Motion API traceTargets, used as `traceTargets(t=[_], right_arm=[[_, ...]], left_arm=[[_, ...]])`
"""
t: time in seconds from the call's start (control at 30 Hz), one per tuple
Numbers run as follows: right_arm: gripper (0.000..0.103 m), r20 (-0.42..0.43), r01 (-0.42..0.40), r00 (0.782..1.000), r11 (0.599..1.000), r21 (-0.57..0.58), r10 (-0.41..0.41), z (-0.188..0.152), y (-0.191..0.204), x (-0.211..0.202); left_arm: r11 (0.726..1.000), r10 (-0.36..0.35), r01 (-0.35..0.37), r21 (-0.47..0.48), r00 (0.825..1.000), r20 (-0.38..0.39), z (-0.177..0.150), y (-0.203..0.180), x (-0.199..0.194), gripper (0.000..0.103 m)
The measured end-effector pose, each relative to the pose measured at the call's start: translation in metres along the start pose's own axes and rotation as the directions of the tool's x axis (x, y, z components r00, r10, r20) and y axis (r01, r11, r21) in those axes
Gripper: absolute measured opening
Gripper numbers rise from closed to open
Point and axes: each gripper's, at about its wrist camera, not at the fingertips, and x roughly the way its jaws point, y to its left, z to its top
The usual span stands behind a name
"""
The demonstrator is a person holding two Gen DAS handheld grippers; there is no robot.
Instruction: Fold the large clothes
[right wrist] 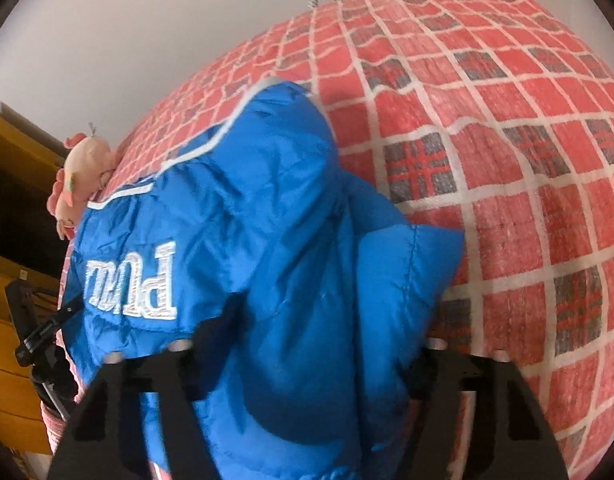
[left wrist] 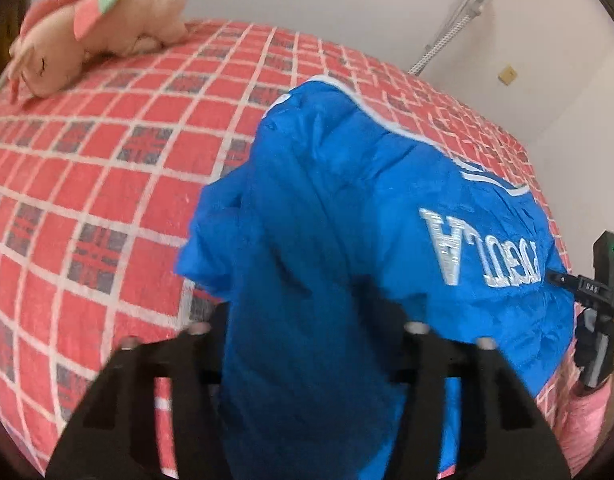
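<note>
2 grippers [left wrist: 307, 320] [right wrist: 307, 344] — jacket [left wrist: 347, 200] edges

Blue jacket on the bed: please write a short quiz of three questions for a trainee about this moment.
1. True or false: both grippers have blue jacket fabric between their fingers.
2. Which toy lies on the checked bedspread? A) plush animal B) ball C) doll house
3. Fill in: the lettering on the jacket is ____ in colour.

Key: 1 true, left gripper and right gripper alike; 2 A, the pink plush animal; 3 white.
</note>
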Motion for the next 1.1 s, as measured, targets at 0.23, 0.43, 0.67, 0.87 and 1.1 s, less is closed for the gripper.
traceTargets(t=[0.23,0.43,0.67,0.87,1.1], right_arm=[[0.02,0.062,-0.048,0.997,0.998,-0.028,0.05,-0.006,0.015,-0.037],[0.019,0.078,-0.084,0.993,0.994,-0.071,0.089,-0.031,0.036,-0.082],[0.019,0.075,-0.128,0.987,0.983,-0.132,0.139,-0.096,0.059,-0.132],[0.019,0.02,-0.17,0.985,0.977,-0.128,0.174,-0.162,0.06,-0.143],[0.021,-0.026,-0.135,0.991,0.985,-0.106,0.133,-0.211,0.047,-0.132]], left_arm=[[1.0,-0.026,0.025,0.005,0.997,0.072,-0.004,-0.011,-0.035,0.014],[0.997,-0.068,0.063,0.046,0.991,0.113,-0.015,-0.026,-0.083,0.013],[0.99,-0.119,0.108,0.086,0.983,0.141,-0.062,-0.026,-0.155,0.013],[0.99,-0.122,0.114,0.084,0.987,0.101,-0.121,-0.012,-0.187,0.013],[0.993,-0.076,0.071,0.092,0.996,0.048,-0.18,0.005,-0.177,0.016]])
